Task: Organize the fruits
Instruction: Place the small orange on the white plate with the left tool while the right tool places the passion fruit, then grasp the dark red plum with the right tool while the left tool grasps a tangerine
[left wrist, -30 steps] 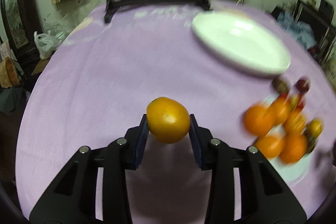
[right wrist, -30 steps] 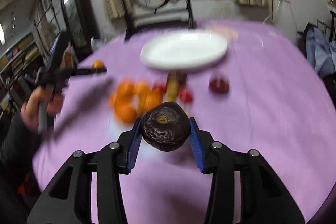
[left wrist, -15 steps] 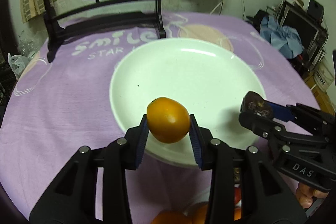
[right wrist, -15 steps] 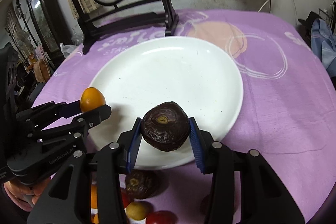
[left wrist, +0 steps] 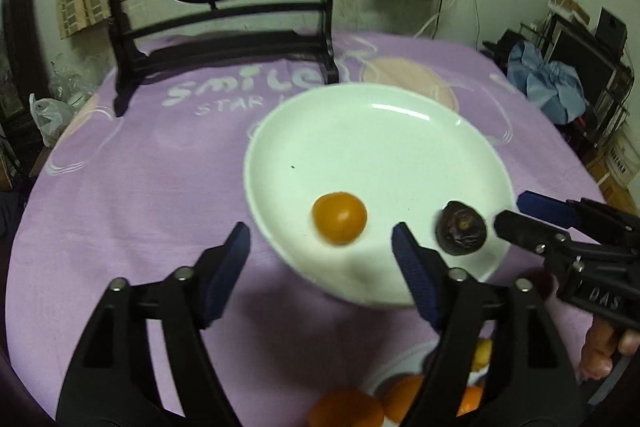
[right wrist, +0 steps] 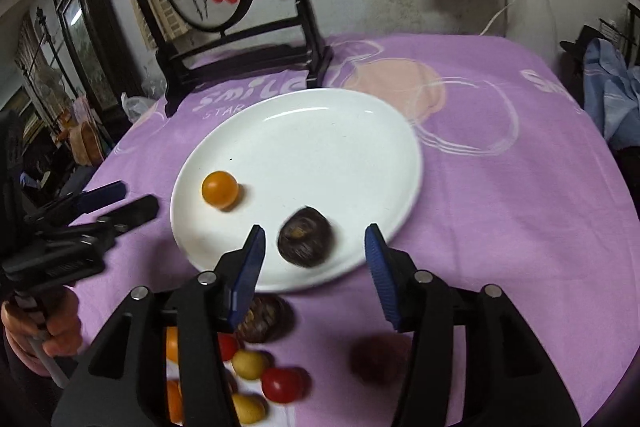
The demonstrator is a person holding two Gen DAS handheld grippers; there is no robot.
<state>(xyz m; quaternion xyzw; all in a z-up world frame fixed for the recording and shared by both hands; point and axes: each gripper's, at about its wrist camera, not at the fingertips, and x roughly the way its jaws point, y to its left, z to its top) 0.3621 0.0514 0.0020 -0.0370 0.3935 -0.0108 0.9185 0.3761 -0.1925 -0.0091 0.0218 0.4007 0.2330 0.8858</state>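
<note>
Fruit pile sits low, close under both grippers.
Left gripper point(left wrist: 320, 251) and right gripper point(right wrist: 314, 251) gape wide, holding nothing; pile of small fruits point(right wrist: 248, 379) lies nearer the right one.

Far half of the white plate point(right wrist: 320, 131) lies bare, open to reach. Its near edge is crowded: orange fruit point(right wrist: 219, 189) left, dark wrinkled fruit point(right wrist: 305, 242) right, loose fruits point(right wrist: 260, 367) just before the rim. Beyond the plate stands the black screen stand point(right wrist: 248, 55).
</note>
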